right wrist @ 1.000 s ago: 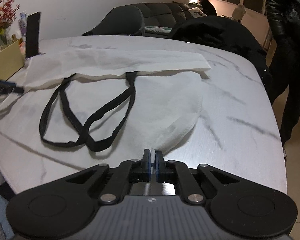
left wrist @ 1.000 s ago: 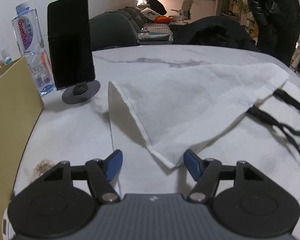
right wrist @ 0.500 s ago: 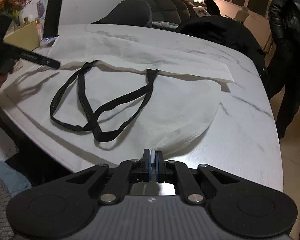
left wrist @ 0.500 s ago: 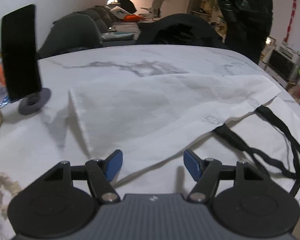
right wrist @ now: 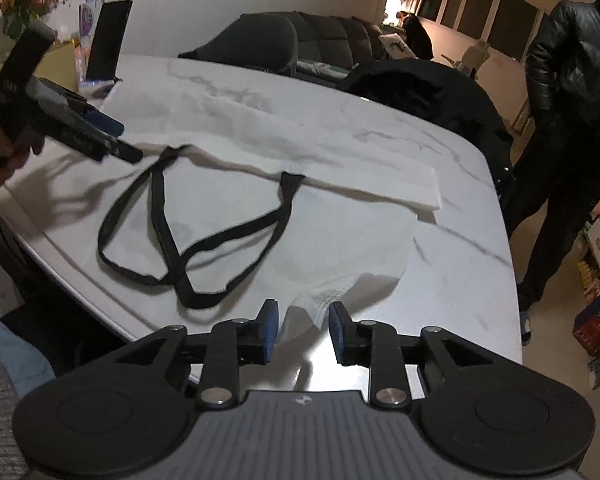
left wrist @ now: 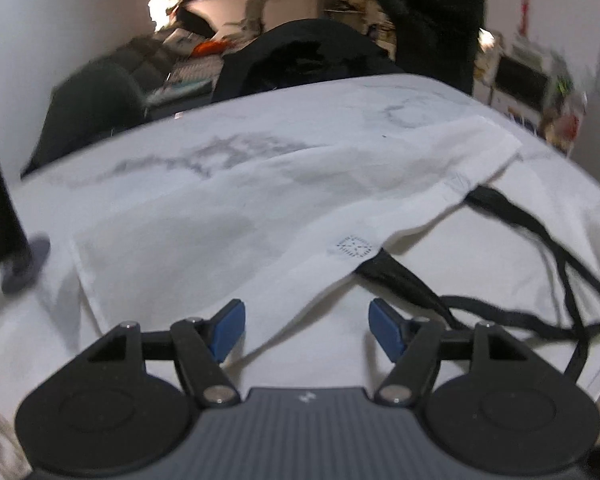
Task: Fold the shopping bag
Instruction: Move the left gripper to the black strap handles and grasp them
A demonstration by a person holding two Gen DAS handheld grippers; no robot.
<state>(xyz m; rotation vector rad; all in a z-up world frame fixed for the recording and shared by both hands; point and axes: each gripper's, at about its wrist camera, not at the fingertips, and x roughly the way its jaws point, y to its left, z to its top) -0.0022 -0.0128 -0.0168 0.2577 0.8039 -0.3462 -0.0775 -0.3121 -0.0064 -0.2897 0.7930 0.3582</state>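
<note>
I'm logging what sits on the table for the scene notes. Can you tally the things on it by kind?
Shopping bag, white with black handles: 1
Phone on a stand: 1
Water bottle: 1
Yellowish box: 1
Total: 4

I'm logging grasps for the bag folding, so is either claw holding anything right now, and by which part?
Nothing is held. Both the left claw and the right claw are open; a corner of the shopping bag lies loose between the right one's fingers.

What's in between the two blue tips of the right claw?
A bunched corner of the white bag sits between the open right claw tips, seen in the right wrist view.
</note>
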